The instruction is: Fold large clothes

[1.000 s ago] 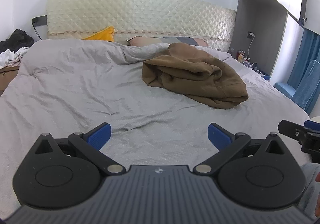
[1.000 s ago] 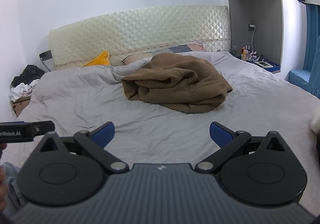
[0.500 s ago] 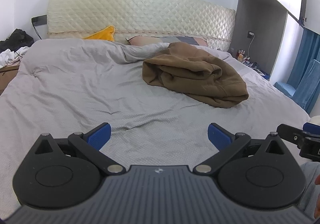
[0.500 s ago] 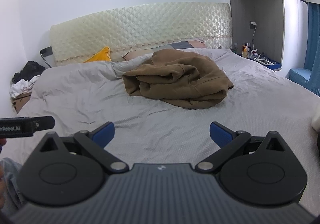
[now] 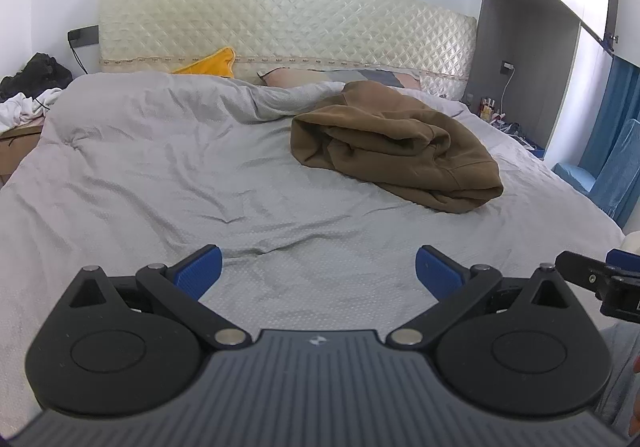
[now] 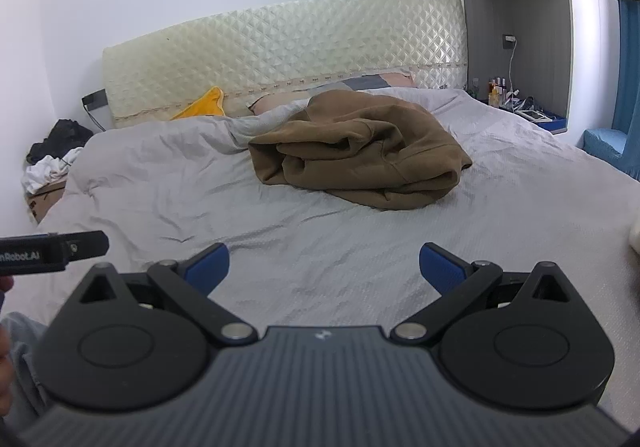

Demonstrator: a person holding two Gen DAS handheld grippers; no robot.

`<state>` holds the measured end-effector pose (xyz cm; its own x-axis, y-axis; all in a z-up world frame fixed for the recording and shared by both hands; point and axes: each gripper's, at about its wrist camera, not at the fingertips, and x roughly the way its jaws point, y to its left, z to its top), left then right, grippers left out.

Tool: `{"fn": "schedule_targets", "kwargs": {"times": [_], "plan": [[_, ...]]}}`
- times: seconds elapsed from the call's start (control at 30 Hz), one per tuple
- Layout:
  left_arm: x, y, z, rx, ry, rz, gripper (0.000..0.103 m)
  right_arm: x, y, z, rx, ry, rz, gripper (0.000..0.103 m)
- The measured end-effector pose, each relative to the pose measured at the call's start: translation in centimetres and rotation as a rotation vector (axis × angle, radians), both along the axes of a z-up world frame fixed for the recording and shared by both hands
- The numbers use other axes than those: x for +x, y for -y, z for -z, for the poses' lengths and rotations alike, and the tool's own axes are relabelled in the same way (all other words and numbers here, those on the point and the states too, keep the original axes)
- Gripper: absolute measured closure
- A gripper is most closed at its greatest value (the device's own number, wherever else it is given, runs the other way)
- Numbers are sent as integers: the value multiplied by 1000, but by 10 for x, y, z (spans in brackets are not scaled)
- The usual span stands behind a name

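Only a crumpled brown garment (image 5: 396,145) tops the bed (image 5: 160,183).

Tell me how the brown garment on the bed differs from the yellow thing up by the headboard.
The brown garment lies in full view in a bulky, crumpled heap on top of the grey duvet; the yellow thing shows only a small peak behind the duvet's top edge, against the headboard. The garment looks far larger and sits nearer both open claws; the yellow thing is farther back. Both are soft fabric items on the bed.
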<state>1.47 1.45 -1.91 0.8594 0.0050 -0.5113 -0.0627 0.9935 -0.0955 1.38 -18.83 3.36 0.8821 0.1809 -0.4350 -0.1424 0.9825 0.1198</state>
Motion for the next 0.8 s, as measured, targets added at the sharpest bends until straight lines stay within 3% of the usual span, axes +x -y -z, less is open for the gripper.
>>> {"fn": "schedule_targets", "kwargs": {"times": [0.8], "plan": [[4,2,8,-20,-16,15,0,1,5,5,31,-11,9,0]]}}
